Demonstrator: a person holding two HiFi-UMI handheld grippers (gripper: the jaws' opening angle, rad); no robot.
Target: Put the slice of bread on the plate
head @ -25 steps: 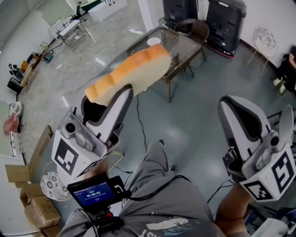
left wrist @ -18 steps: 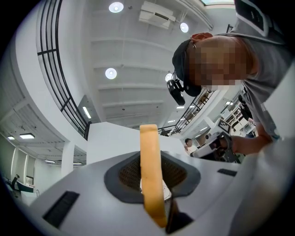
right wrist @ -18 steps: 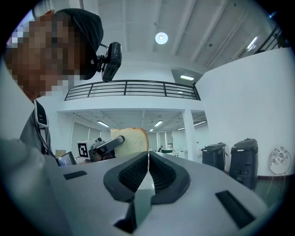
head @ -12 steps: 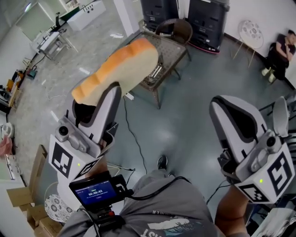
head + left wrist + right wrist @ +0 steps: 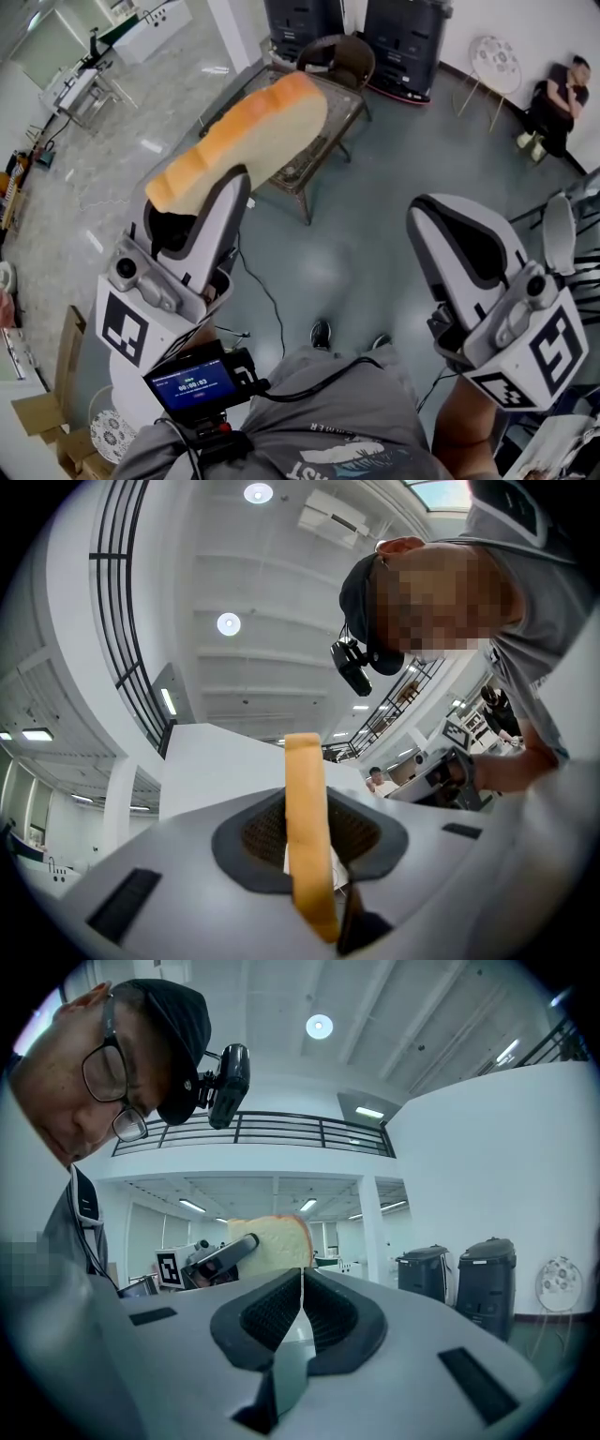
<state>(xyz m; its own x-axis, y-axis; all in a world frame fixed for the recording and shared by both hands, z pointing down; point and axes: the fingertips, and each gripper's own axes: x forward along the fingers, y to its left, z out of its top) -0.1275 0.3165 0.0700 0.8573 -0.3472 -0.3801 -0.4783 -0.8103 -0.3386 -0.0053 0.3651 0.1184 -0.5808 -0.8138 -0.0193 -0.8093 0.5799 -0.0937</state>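
Bread slice hangs high over the floor, clenched edge-on in the left tongs; the right tongs are pressed together on nothing. Best to carry it level toward the glass surface without squeezing harder. No plate shows.

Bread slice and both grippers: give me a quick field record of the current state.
held item: tan-crusted white bread slice, in the air above the grey floor
left gripper: jaws shut on the slice's lower end
right gripper: jaws together, nothing between them
plate: not seen in any view
glass-topped table: ahead, beyond the slice
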